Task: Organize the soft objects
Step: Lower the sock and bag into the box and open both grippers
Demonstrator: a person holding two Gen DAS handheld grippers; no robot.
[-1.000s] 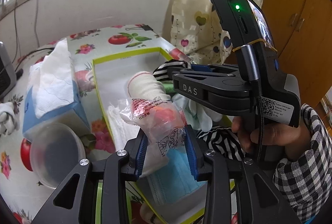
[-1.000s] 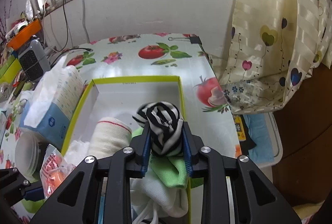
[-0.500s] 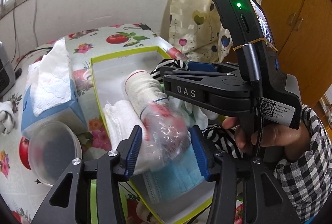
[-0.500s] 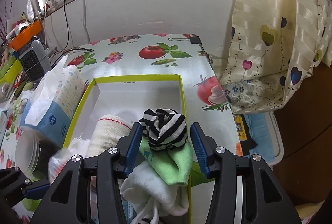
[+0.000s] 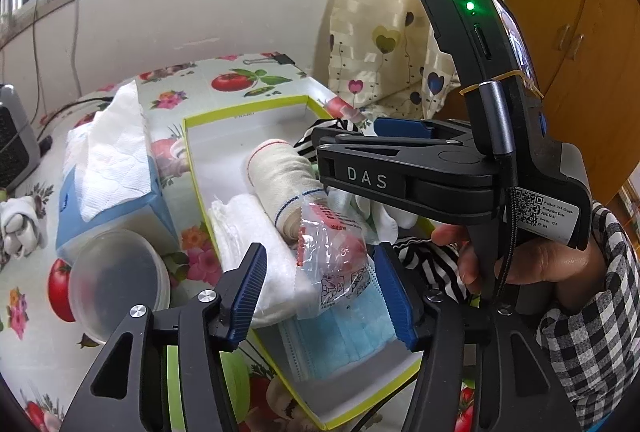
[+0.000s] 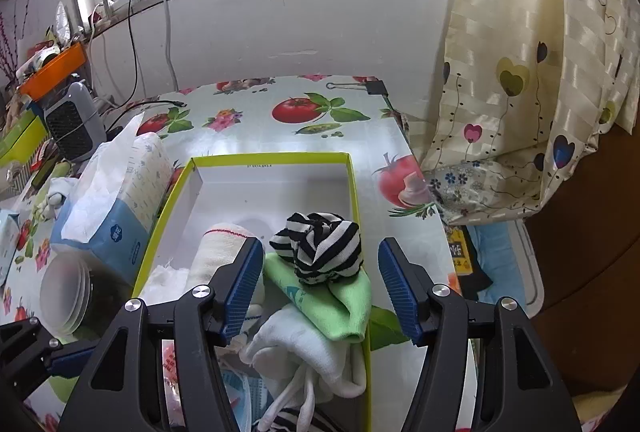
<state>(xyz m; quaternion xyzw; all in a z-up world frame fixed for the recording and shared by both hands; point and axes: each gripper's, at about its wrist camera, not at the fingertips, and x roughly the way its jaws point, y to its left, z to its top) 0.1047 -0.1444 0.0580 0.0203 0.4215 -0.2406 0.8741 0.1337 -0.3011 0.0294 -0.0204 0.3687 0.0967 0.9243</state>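
Both grippers are opening over the yellow-rimmed white cardboard box [image 6: 352,188]. The left gripper [image 5: 322,292] has let go of the crinkly clear plastic packet [image 5: 334,252], which rests on the blue face mask [image 5: 340,340]. The right gripper [image 6: 322,286] is clear of the black-and-white striped sock ball [image 6: 320,248], which sits on the green cloth [image 6: 340,300]; the 2 soft items seem to be stacked to fit.

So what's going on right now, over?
Both grippers' jaws opening, nothing pinched. Clear plastic packet and striped sock ball rest in yellow-rimmed box. Nothing blocking.

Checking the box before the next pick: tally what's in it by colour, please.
Striped black-and-white: 1 rolled sock
Green: 1 cloth
Cream: 1 rolled bandage
White: 1 gauze roll, 1 drawstring pouch
Blue: 1 mask
Clear with red: 1 packet
Total: 7
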